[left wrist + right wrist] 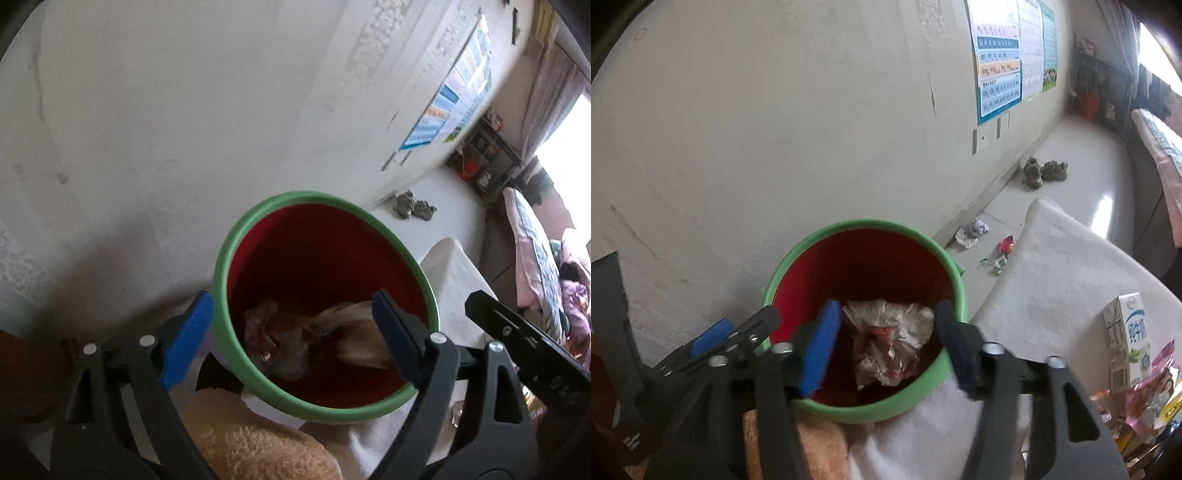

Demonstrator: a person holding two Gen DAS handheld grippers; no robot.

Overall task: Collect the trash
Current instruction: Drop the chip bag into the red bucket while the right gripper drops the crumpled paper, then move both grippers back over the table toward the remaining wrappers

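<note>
Over the bin: both hand-held grippers tilted steeply down.
Bin: green rim, red inside, beside wall.
Trash: crumpled bags inside, directly below both.
Left hand-held gripper: wide, empty.
Right hand-held gripper: parted, empty, nearer.
Floor wrappers: uncollected, beyond bin.

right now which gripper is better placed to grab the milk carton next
Right gripper, probably: the white and blue milk carton stands on the white cloth on its side; the left gripper view doesn't show it.
</note>
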